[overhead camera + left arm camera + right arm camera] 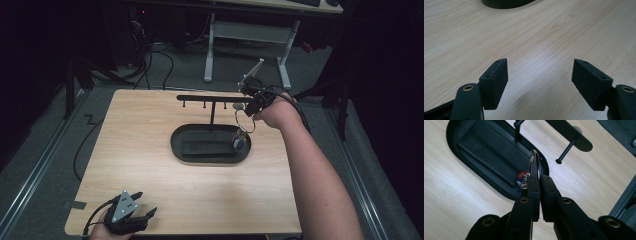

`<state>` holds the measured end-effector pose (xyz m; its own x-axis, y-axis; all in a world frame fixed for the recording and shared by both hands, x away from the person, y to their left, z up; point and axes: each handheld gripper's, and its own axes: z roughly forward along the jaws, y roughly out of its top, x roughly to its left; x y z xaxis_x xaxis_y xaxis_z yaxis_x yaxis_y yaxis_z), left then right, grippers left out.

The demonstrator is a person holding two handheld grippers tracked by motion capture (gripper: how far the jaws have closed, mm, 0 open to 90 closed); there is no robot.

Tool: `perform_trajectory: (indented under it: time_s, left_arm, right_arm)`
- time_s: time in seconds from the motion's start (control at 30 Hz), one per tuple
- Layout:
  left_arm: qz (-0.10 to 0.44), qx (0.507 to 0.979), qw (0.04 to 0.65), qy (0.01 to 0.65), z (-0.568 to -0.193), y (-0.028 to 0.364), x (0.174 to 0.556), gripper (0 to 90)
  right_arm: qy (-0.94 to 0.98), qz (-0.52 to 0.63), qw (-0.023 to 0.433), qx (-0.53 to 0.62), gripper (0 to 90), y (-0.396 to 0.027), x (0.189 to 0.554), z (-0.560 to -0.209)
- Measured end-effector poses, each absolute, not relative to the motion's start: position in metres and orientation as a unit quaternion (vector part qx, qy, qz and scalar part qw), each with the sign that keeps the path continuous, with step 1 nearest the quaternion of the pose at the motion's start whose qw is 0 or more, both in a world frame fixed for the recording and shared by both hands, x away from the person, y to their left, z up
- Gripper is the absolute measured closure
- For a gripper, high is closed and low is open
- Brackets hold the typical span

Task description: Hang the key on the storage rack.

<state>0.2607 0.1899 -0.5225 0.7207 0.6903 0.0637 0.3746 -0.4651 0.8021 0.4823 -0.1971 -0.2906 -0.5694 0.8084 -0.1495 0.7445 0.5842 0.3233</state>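
I work in a dim lab: a bare wooden desk (150, 165) on grey carpet (45, 150), cables (155, 60) trailing toward another desk's white legs (210, 50).

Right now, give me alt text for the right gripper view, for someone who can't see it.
The right gripper is shut on a metal key ring with small colourful charms hanging below, above a black oval tray on a light wooden table. A black hook rack stands behind the ring.
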Motion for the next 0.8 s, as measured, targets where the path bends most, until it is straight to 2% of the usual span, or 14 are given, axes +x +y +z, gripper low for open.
perform_trajectory:
  time_s: [0.8]
  left_arm:
    - [0.187, 0.838, 0.402, 0.318, -0.528, 0.190, 0.262, 30.0]
  right_arm:
    - [0.856, 0.113, 0.141, 0.483, 87.9, -0.213, 0.523, -0.303]
